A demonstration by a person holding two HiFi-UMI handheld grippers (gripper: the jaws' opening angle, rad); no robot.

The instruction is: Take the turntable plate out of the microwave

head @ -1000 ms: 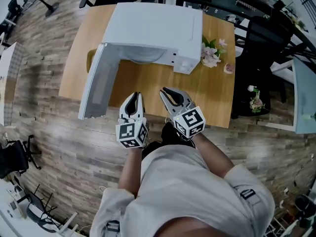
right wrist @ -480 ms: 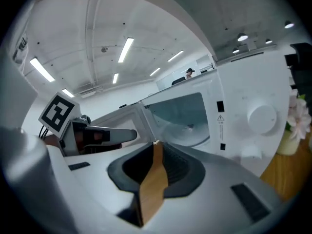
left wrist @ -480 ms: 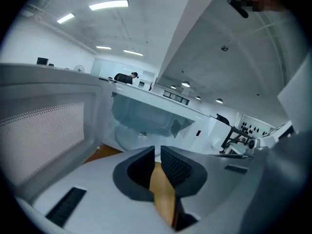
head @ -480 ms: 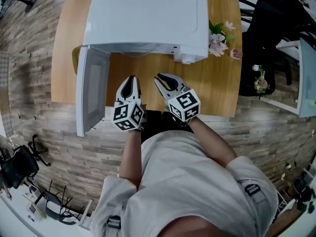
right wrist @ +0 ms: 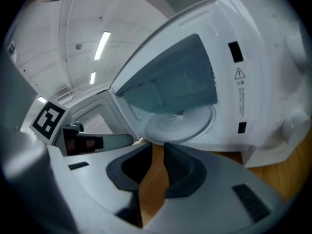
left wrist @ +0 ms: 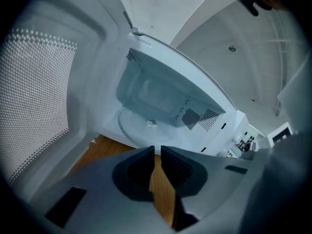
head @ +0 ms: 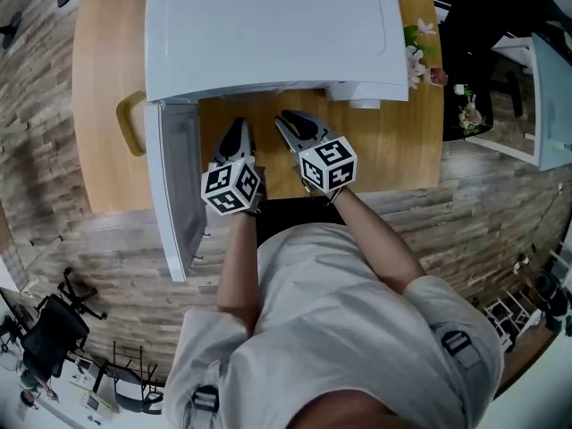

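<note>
The white microwave [head: 268, 25] stands on the wooden table [head: 98, 105] with its door [head: 179, 186] swung open to the left. The clear glass turntable plate [left wrist: 141, 128] lies flat on the cavity floor and also shows in the right gripper view [right wrist: 180, 123]; the microwave's top hides it in the head view. My left gripper [head: 235, 132] points into the opening just short of it, jaws a narrow slit apart [left wrist: 157, 152], holding nothing. Beside it, my right gripper [head: 288, 123] has its jaws opening [right wrist: 158, 150], with nothing between them.
The open door stands close along the left gripper's left side. A yellow object [head: 130, 123] lies on the table left of the microwave. Pink flowers [head: 416, 52] sit by its right side. A black chair [head: 483, 25] stands beyond the table's right edge.
Both grippers have come down and forward, from the table's front edge to just before the microwave's opening. The right jaws have spread a little.
</note>
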